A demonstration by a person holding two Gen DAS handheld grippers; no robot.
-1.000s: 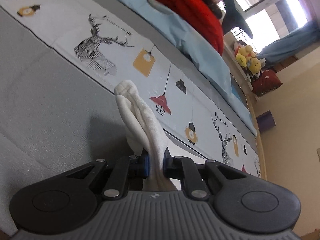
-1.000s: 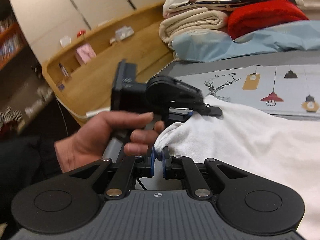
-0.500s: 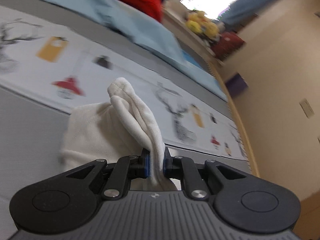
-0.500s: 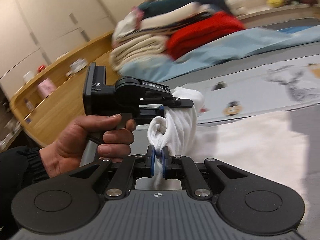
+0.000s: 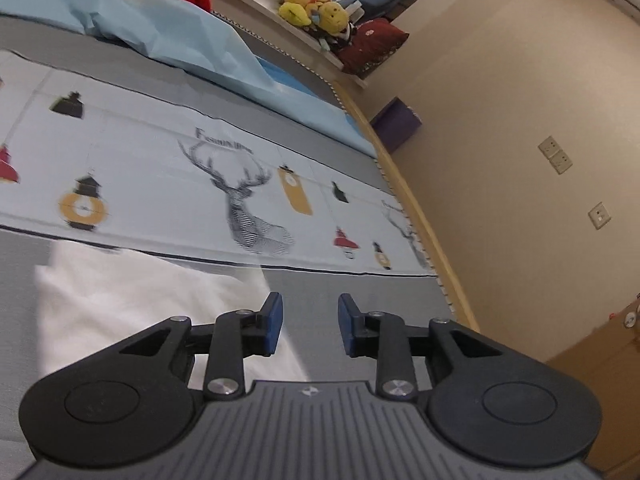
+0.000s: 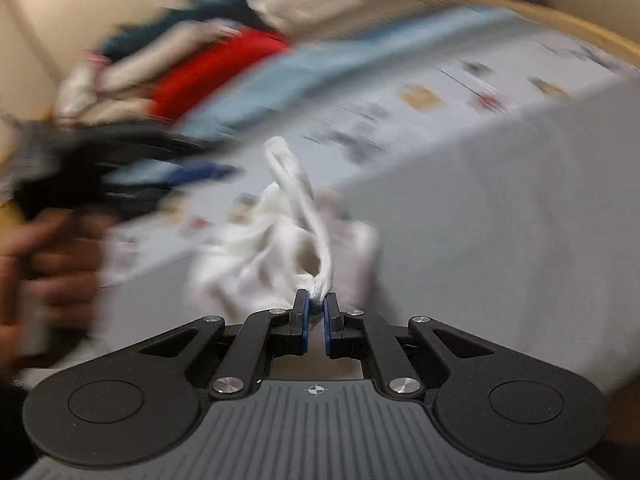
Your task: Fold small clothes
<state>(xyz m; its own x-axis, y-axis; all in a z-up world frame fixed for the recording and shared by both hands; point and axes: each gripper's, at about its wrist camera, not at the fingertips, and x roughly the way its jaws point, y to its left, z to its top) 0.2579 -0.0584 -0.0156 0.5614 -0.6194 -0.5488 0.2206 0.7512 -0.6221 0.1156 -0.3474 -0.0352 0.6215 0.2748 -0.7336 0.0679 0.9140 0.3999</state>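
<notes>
A small white garment lies on the grey bed cover, low and left in the left wrist view. My left gripper hovers over its right edge; its jaws are opening and nothing is between the blue pads. In the blurred right wrist view my right gripper is shut on a bunched fold of the white garment, which hangs crumpled ahead of it. The left gripper and the hand that holds it show at that view's left edge.
A printed runner with deer and lanterns crosses the bed. Behind it lie a light blue sheet and a stack of folded clothes, red on top. Plush toys sit on a ledge; the wooden bed edge and wall are at the right.
My left gripper has let go of the white garment and opened; the cloth now lies flat below it. Both hands have swept sideways, the right one still holding its fold.
</notes>
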